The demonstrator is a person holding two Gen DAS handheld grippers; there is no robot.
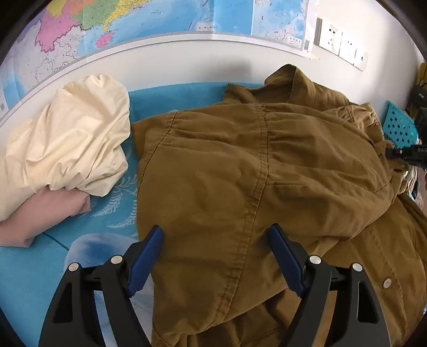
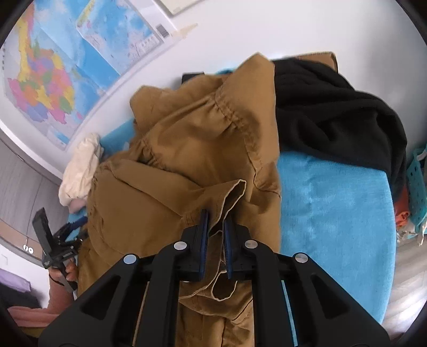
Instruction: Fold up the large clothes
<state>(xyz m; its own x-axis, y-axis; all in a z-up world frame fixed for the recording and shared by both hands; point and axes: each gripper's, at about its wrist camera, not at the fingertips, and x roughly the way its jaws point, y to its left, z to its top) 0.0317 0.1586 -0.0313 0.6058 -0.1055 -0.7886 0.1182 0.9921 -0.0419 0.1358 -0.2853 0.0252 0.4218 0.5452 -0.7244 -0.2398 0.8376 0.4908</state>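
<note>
A bed (image 2: 333, 202) with a bright blue cover carries everything, its far edge pushed against a white wall (image 1: 186, 61). A big map (image 1: 149, 18) hangs on that wall above the bed.

The brown coat (image 1: 240, 173) is the largest thing on the cover. It lies spread over the middle of the bed, back side up, with a seam running down its centre and the collar toward the far edge by the wall. Its right side is bunched and lifted.

A black garment (image 2: 333, 114) is heaped at the far right corner of the bed, touching the raised brown cloth. A cream cloth (image 1: 66, 144) sits crumpled near the far left edge, just beside the coat's shoulder, and lies on top of a pink cloth (image 1: 45, 216). A blue perforated basket (image 1: 400, 125) stands past the right edge of the bed.

The left gripper (image 1: 216, 232) hangs over the near part of the coat with its blue pads spread wide, one on each side of the centre seam, and nothing pinched between them. In the right wrist view a hand (image 2: 66, 269) holds it at the left edge of the bed.

The right gripper (image 2: 216, 221) has its pads drawn narrow and pinches a fold of the coat's hem, with the pale inner edge of the cloth looping out below them.
</note>
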